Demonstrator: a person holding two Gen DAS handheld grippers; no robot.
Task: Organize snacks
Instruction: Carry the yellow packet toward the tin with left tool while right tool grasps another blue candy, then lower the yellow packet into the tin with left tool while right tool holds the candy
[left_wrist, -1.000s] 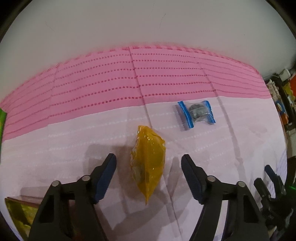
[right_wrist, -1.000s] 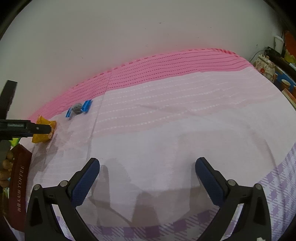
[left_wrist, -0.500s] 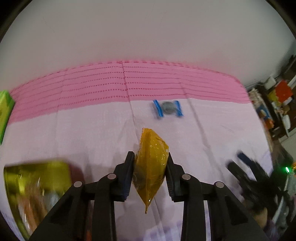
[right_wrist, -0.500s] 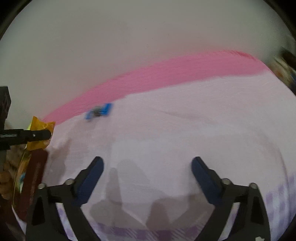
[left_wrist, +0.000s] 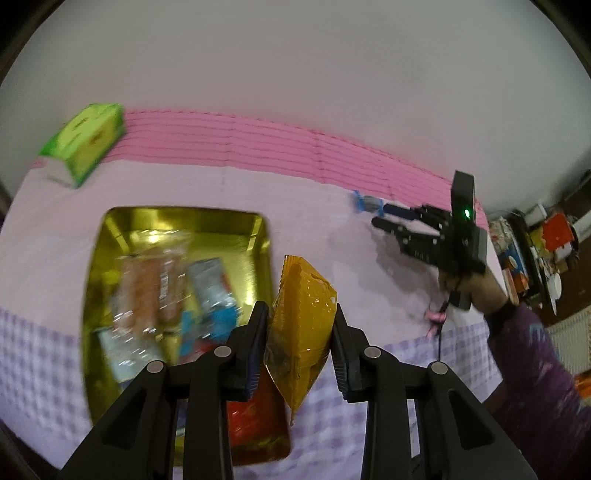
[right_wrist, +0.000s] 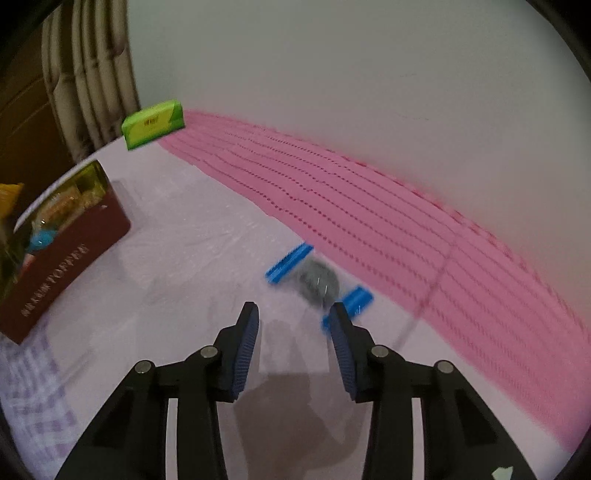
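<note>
My left gripper (left_wrist: 300, 310) is shut on an orange snack packet (left_wrist: 303, 280) and holds it off the cloth, upright, over the right rim of a gold tin (left_wrist: 184, 214). Several wrapped snacks lie blurred inside that tin. A small clear packet with blue ends and a grey lump (right_wrist: 317, 280) lies on the cloth near the pink band. My right gripper (right_wrist: 292, 308) points down just short of it with its jaws closing. Its right fingertip overlaps the packet's near blue end, and nothing sits between the pads. The left wrist view also shows the right gripper (left_wrist: 378, 215) beside the blue-ended packet (left_wrist: 365, 202).
A green box (left_wrist: 86, 144) stands at the back left by the wall, also seen as the green box (right_wrist: 153, 125). The tin's maroon outer wall (right_wrist: 66, 258) is at left. A person's hand (left_wrist: 480, 288) and purple sleeve hold the right gripper. Cluttered shelves (left_wrist: 546, 240) lie far right.
The left gripper shut on the orange packet, lifted it and carried it left to the tin. The right gripper swung over to the blue-ended packet, rolled, and its jaws narrowed.
</note>
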